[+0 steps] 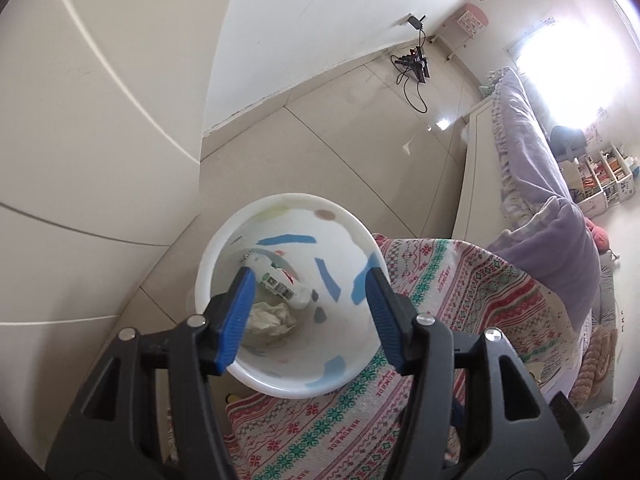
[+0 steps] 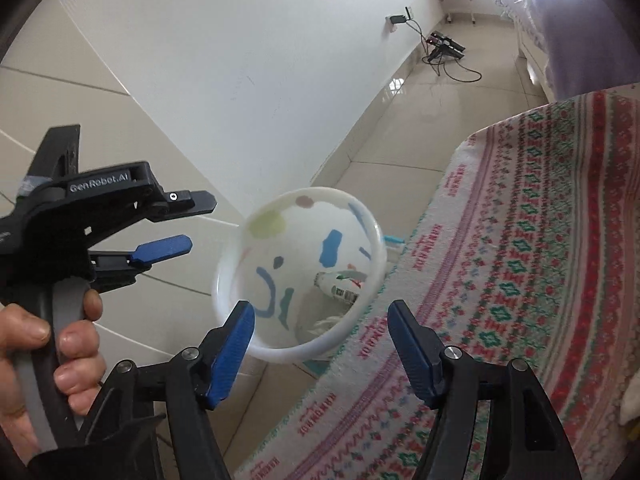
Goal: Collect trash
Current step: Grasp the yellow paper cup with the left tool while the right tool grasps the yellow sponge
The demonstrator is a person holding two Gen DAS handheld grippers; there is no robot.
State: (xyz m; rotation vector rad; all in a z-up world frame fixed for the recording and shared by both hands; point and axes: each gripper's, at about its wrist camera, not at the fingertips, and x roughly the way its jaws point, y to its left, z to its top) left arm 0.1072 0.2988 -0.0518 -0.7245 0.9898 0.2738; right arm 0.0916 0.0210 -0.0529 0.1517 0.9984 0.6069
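A white trash bin with coloured patches stands on the floor beside a patterned cloth. Inside lie a plastic bottle with a barcode label and crumpled paper. My left gripper is open and empty right above the bin's mouth. In the right wrist view the bin is just ahead, with the bottle inside. My right gripper is open and empty near the bin's rim. The left gripper shows at left, held by a hand.
A red, green and white patterned cloth covers a surface right of the bin. A bed with purple bedding stands at the right. A white wall, cabinet panels and a cable with devices border the tiled floor.
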